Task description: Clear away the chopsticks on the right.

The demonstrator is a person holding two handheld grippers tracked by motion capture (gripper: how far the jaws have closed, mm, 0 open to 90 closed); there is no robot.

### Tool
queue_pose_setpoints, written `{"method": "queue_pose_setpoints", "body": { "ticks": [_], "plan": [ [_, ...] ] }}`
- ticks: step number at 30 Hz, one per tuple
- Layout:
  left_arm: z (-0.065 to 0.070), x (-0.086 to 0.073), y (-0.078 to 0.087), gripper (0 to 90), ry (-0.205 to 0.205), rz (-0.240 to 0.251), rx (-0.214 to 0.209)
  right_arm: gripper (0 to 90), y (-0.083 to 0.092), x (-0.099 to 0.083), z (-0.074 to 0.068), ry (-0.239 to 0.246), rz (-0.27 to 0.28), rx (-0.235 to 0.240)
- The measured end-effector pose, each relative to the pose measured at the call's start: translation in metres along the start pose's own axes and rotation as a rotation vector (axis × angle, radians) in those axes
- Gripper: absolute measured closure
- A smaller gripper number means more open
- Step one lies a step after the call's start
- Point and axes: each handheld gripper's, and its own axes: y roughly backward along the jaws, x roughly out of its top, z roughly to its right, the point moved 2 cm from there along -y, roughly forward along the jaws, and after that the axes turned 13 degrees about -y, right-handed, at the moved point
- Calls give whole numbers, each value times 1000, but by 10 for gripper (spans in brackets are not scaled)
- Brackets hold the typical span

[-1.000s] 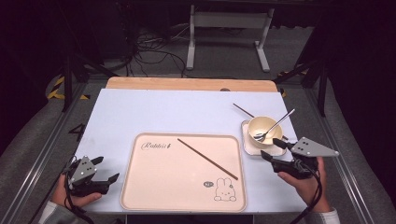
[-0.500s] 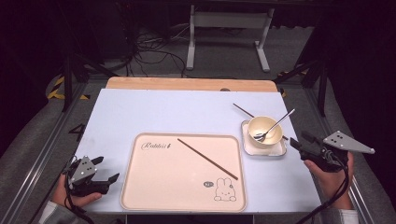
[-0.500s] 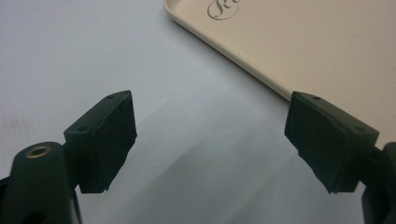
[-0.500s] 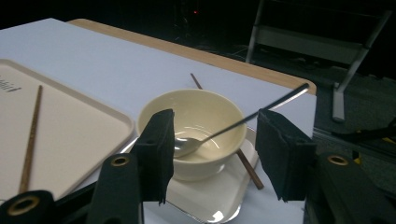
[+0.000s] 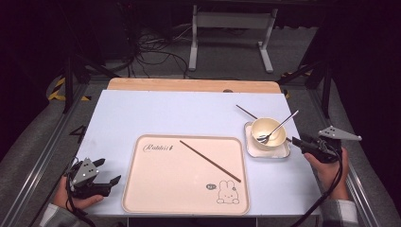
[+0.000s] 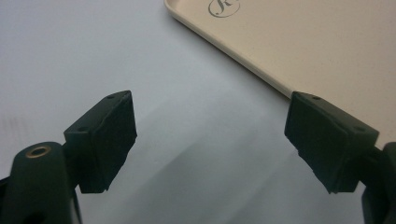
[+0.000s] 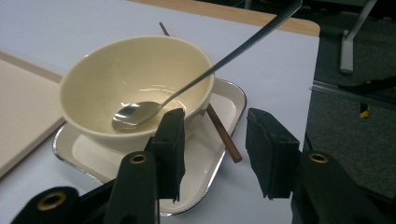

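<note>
A cream bowl (image 5: pixel 268 132) (image 7: pixel 135 79) stands on a small white plate (image 5: pixel 267 150) (image 7: pixel 224 100), with a metal spoon (image 5: pixel 280 126) (image 7: pixel 210 70) leaning in it. One brown chopstick (image 5: pixel 210 161) lies across the beige rabbit tray (image 5: pixel 156 189). A second chopstick (image 5: pixel 246 111) (image 7: pixel 224 133) runs under the bowl, over the plate's rim. My right gripper (image 5: pixel 297 141) (image 7: pixel 217 144) is just right of the plate and points at it. Its jaws have just been closing; the chopstick's near end lies between them and no pad presses on it. My left gripper (image 5: pixel 108 171) (image 6: pixel 210 140) rests wide open, left of the tray (image 6: pixel 280 46).
The white mat (image 5: pixel 165 113) covers the table, with a wooden strip (image 5: pixel 189 85) along the far edge. Metal rails (image 5: pixel 42 161) run down both sides. A stand and cables lie on the floor beyond.
My right gripper has swung from the plate's near right corner out to its right side and now points left at the plate. The left gripper has stayed put.
</note>
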Motion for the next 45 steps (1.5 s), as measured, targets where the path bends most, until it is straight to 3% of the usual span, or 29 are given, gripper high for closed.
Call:
{"method": "queue_pose_setpoints", "body": {
  "ticks": [7, 20, 28, 34, 45],
  "plan": [
    [0, 0, 0, 176, 1, -1, 1, 616, -27, 0, 10, -19, -74, -20],
    [0, 0, -2, 175, 6, -3, -5, 648, -55, -6, 20, -65, -158, -20],
    [0, 0, -2, 176, 4, -4, -11, 733, -61, -10, 23, -88, -186, -11],
    [0, -1, -3, 175, 4, -8, -11, 803, -61, -11, 24, -104, -181, 11],
    [0, -1, -2, 175, -3, -8, -16, 845, -54, -12, 24, -116, -156, 22]
  ]
}}
